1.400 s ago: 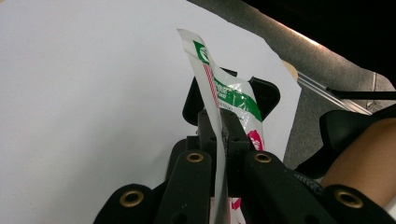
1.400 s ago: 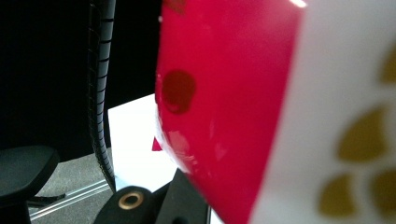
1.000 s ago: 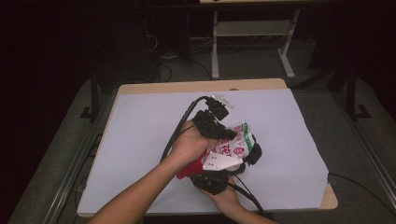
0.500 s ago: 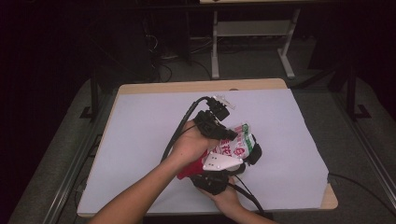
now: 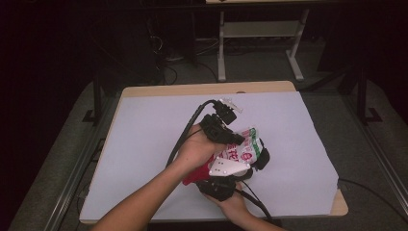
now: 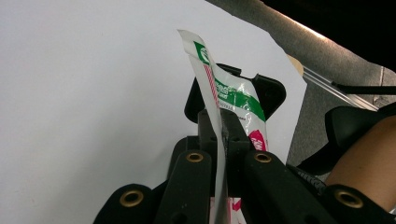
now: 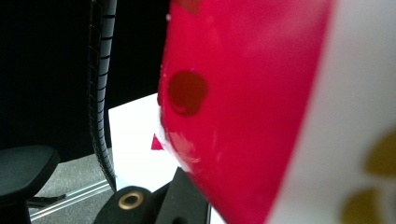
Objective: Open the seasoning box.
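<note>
A snack packet (image 5: 248, 147), printed white, red and green, hangs above the middle of the table between both grippers. My left gripper (image 5: 235, 139) comes in from the left and is shut on the packet's thin edge (image 6: 233, 93), its jaws pressed together (image 6: 220, 133). My right gripper (image 5: 260, 159), with a grey three-cornered plate (image 5: 228, 167) on top, reaches up from the near side and is shut on the packet too. In the right gripper view the packet's red face (image 7: 243, 116) sits close to the lens and hides the jaw tips.
A white sheet (image 5: 144, 144) covers the wooden table, whose edge (image 5: 339, 208) shows at the near right. A black cable (image 5: 182, 139) trails from the left gripper. White desk legs (image 5: 260, 33) stand beyond the table. A dark chair seat (image 7: 23, 168) is off to one side.
</note>
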